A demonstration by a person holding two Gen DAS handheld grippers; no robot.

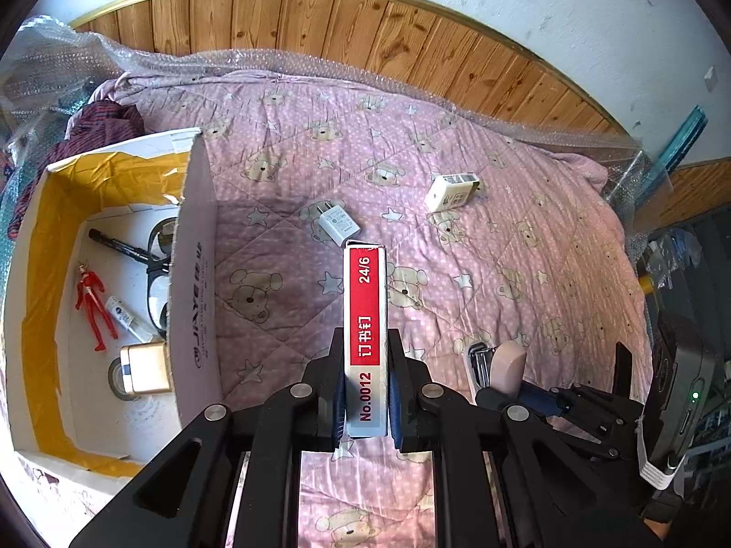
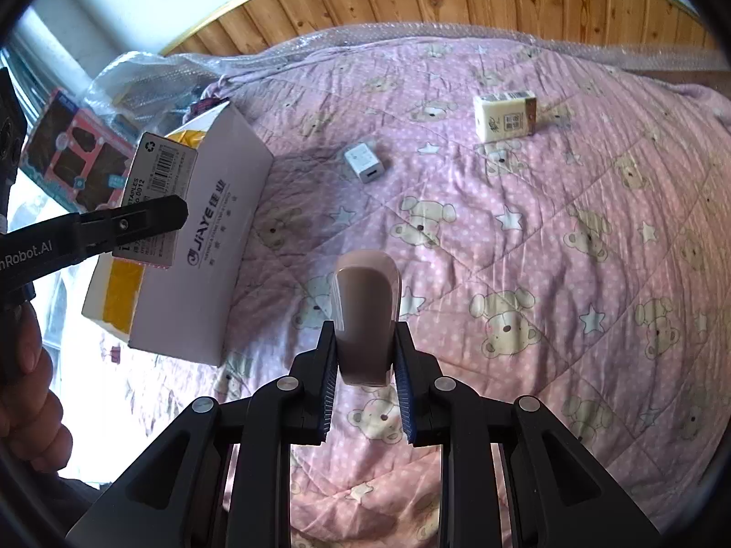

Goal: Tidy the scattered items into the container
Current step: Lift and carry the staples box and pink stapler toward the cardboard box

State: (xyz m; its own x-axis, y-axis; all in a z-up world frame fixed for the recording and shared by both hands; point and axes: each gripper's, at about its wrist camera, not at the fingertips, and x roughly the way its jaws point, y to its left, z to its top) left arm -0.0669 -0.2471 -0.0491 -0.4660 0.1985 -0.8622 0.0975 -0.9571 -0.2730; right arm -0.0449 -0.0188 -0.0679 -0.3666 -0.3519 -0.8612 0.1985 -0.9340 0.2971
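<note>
The left gripper (image 1: 365,388) is clamped on a slim red-and-white cardboard staple box (image 1: 365,319), held upright above the pink bear-print quilt (image 1: 502,274), just right of the open white cardboard box with yellow tape lining (image 1: 192,274). The right gripper (image 2: 365,365) pinches what looks like a beige plastic stapler (image 2: 365,315). On the quilt beyond lie a white plug adapter (image 1: 338,223) and, farther off, a small cream packet (image 1: 450,192), well apart.

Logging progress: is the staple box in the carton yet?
Not yet. The staple box is clamped in the left gripper, above the quilt, beside the carton.
</note>
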